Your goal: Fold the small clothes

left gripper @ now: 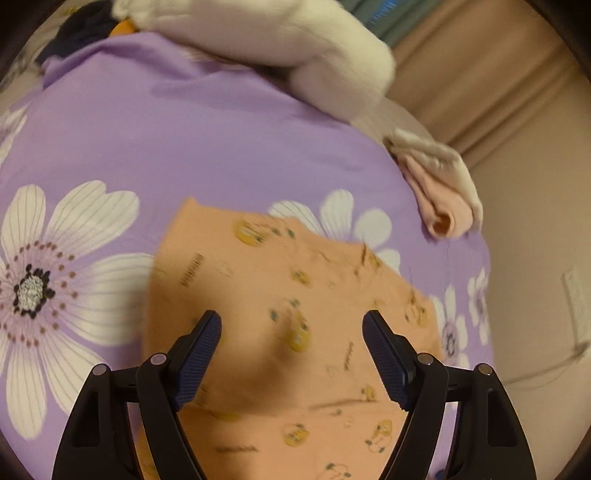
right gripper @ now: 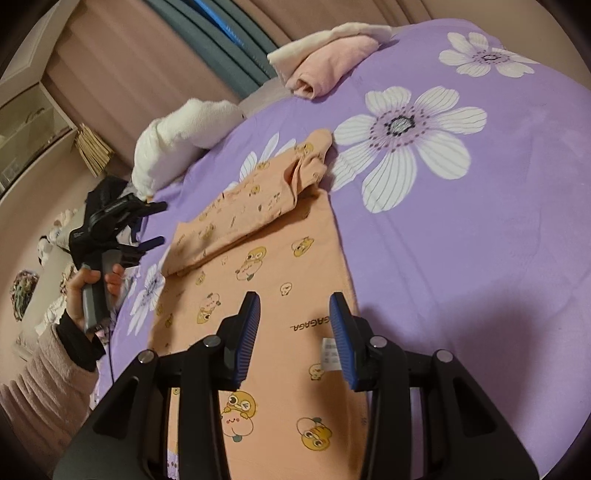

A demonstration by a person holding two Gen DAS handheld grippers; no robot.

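A small orange garment (right gripper: 280, 273) with cartoon prints lies flat on the purple flowered bedsheet (right gripper: 480, 229), one sleeve folded across it. It also shows in the left wrist view (left gripper: 288, 332). My left gripper (left gripper: 291, 321) is open and empty, hovering over the garment; it also shows in the right wrist view (right gripper: 153, 225), held at the garment's left edge. My right gripper (right gripper: 294, 299) is open and empty above the garment's near part, close to its white label (right gripper: 331, 354).
A folded pink and white garment (right gripper: 328, 62) lies at the bed's far edge, also in the left wrist view (left gripper: 439, 192). A white fluffy blanket (right gripper: 177, 136) lies at the bed's edge. Dark clothes (left gripper: 85, 29) lie beyond. Curtains (right gripper: 147, 66) hang behind.
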